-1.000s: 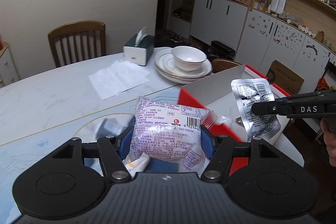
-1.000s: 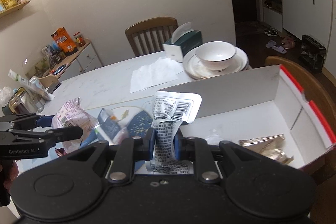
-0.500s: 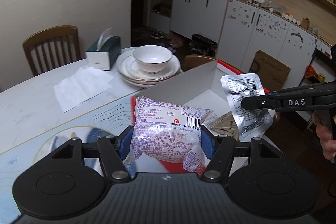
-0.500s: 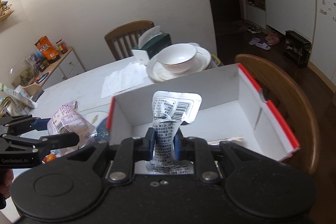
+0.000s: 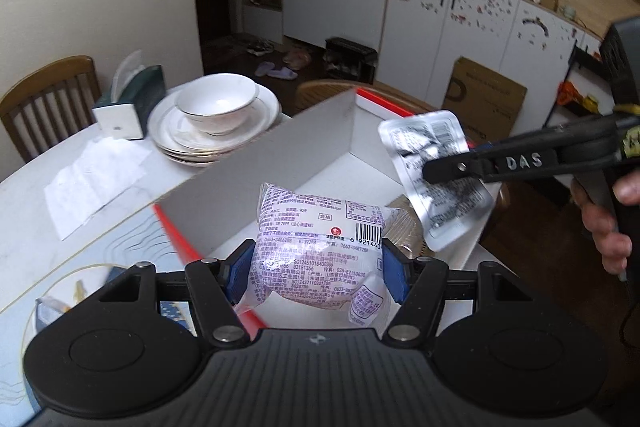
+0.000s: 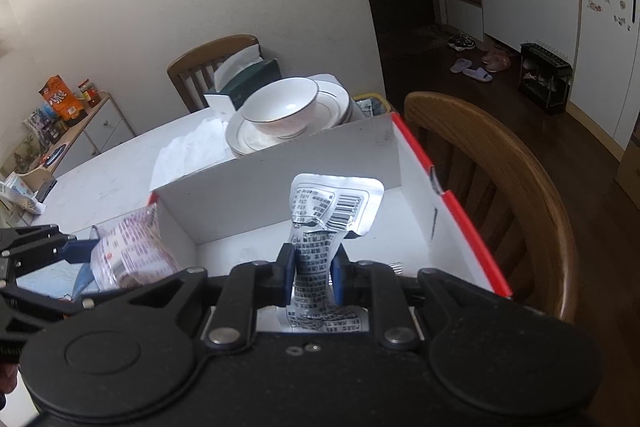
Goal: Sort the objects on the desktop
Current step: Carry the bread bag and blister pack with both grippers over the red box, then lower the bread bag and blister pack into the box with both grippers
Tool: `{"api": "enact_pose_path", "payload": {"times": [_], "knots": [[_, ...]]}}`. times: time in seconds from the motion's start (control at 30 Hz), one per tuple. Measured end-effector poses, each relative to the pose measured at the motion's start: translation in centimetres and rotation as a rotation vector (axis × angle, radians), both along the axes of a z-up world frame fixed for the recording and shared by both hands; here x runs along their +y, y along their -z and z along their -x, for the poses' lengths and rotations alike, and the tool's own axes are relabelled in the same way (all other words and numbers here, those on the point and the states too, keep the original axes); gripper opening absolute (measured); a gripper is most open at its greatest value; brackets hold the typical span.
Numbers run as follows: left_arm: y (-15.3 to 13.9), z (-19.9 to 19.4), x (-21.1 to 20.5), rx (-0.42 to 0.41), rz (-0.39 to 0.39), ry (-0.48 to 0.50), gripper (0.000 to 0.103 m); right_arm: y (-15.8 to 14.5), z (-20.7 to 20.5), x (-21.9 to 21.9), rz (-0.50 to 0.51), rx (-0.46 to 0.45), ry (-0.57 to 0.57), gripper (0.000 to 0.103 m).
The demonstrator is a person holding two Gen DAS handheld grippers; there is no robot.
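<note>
Left wrist view
- Left gripper: my blue pads are clamped on both sides of the purple-printed snack bag, barcode side up.
- Bag position: it sits at screen centre, held above the near end of the red-edged white box, not touching the floor of the box as far as I can tell.
- Right gripper: enters from 3 o'clock, arm lettered DAS, pinched on the silver foil pouch; a hand grips the handle at the right edge.
- Pouch position: at 2 o'clock from the bag, hanging over the far right part of the box.
- Table: stacked plates with a bowl at 11 o'clock, tissue box to their left, loose tissue at 9 o'clock.

Right wrist view
- Right gripper: I see the jaws squeezed tight on the pouch's crumpled middle; its barcoded top stands upright above the fingers.
- Box: open interior straight ahead at 12 o'clock, pouch above it.
- Left gripper: at 9 o'clock, carrying the snack bag at the box's left wall.
- Chair: wooden back at 2 o'clock, beside the box.
</note>
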State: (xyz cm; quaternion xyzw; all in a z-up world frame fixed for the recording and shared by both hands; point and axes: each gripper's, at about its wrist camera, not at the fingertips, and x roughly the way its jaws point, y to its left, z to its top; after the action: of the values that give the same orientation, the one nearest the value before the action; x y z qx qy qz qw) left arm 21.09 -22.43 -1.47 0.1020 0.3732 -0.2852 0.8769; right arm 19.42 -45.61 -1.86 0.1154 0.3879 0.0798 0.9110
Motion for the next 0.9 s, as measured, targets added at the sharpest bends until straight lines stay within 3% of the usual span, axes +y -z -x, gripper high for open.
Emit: {"api": "enact_pose_path", "payload": {"times": [0.9], "knots": [[4.2,-3.5,-6.4,0.168,-0.154,0.09,0.064,4.5,-8.2,-0.5,0.067,0.198,-0.088,0.017]]}}
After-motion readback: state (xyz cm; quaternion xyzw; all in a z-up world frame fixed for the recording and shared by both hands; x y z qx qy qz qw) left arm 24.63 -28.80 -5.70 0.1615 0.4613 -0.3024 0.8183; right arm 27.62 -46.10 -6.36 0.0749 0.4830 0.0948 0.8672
